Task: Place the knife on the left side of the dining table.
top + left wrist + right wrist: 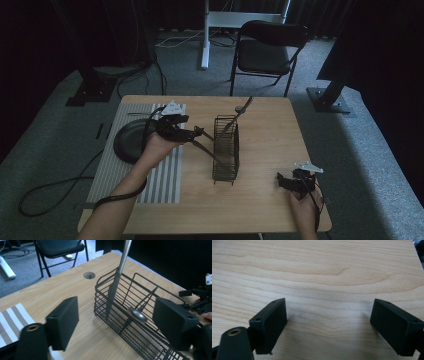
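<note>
Left gripper [117, 322] hangs w/ jaws wide apart, empty, just left of the black wire-mesh basket [226, 150] at mid-table. A long silver metal ladle [117, 285] leans in the basket's far end, handle sticking up & out past the rim. Right gripper [290, 181] sits low at the near right w/ jaws spread, nothing btwn them, over the pale wooden table [317, 270]. Round black plate [129, 142] rests on the grey-and-white striped mat [165, 177], far left. Risk, as I judge it: basket looks light, so a nudge from the left jaw could slide or tip it & topple the ladle.
</note>
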`<state>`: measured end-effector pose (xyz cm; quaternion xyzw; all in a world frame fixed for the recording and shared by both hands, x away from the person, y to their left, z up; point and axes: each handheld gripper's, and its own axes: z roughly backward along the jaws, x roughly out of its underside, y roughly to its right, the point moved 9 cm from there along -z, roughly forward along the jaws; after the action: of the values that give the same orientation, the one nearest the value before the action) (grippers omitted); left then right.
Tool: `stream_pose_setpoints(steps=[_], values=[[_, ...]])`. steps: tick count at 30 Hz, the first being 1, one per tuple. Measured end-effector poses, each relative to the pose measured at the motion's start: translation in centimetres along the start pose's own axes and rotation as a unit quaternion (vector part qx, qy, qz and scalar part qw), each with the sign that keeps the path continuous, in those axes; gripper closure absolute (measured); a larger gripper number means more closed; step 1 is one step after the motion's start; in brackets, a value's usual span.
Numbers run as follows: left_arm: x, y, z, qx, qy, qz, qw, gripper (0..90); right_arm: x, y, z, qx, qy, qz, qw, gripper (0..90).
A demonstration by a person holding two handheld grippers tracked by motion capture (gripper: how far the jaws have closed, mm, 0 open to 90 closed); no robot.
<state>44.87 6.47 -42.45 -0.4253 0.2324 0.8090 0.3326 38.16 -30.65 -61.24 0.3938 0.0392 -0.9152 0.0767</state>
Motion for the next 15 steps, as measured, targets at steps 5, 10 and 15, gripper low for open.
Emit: stream_pose_setpoints(steps=[5,10,15], values=[[0.47,0.14,-0.41,0.006,0.001,0.013,0.9999,38.2,0.02,0.00,0.03,-0.001,0.000,0.000,1.0000,13.1],[0.61,0.65,-0.39,0.020,0.002,0.012,0.9997,54.3,0.02,0.00,0.03,-0.001,0.000,0.000,1.0000,13.2],[0.65,0.74,-0.42,0.024,0.002,0.018,0.9995,64.9,0.02,0.00,0.03,-0.001,0.000,0.000,1.0000,13.2]])
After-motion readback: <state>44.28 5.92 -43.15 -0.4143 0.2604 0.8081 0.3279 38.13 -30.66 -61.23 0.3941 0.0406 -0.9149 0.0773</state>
